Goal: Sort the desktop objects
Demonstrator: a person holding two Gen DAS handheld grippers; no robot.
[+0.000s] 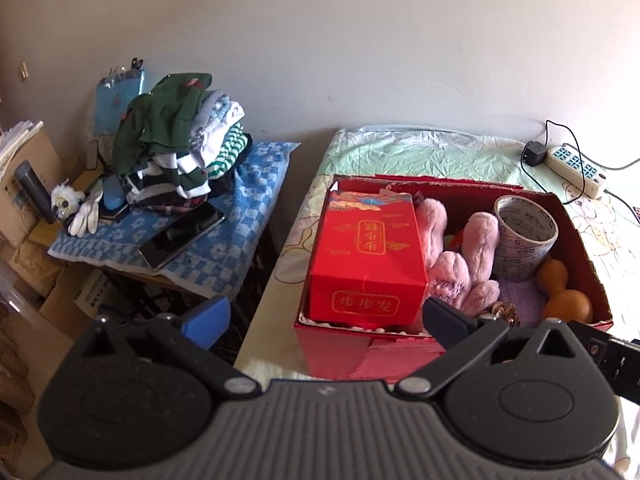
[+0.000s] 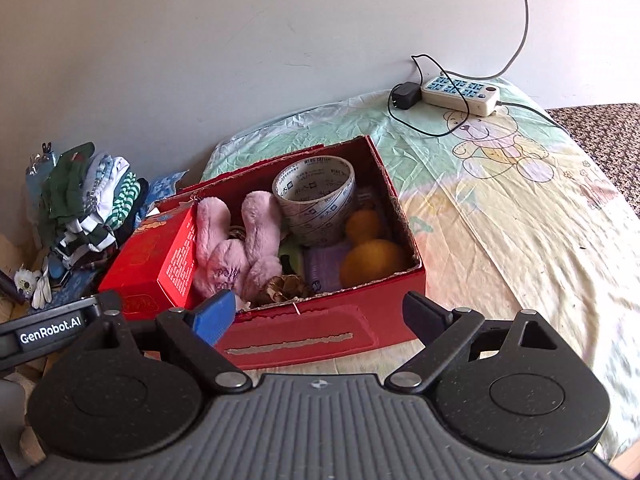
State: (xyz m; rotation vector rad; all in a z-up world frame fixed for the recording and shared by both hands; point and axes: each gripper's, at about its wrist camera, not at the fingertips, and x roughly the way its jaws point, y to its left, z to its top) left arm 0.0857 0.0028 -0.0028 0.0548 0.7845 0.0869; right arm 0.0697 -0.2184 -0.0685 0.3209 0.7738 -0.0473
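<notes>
Red cardboard box [image 2: 320, 328] sits on bench [image 2: 520, 220], packed: small red carton [image 2: 160, 256] at 9 o'clock, pink plush [image 2: 236, 248] centre, tape roll [image 2: 316, 200] at 1 o'clock. Left hand-held gripper [image 1: 326, 318] and right hand-held gripper [image 2: 320, 316] gape empty at box's near wall.

A white power strip [image 2: 460, 94] with a black adapter [image 2: 405, 96] lies near the wall, while a pile of folded clothes [image 1: 180, 148], a dark tablet [image 1: 182, 236] and white gloves [image 1: 86, 214] rest on a blue checked cloth [image 1: 240, 248].
</notes>
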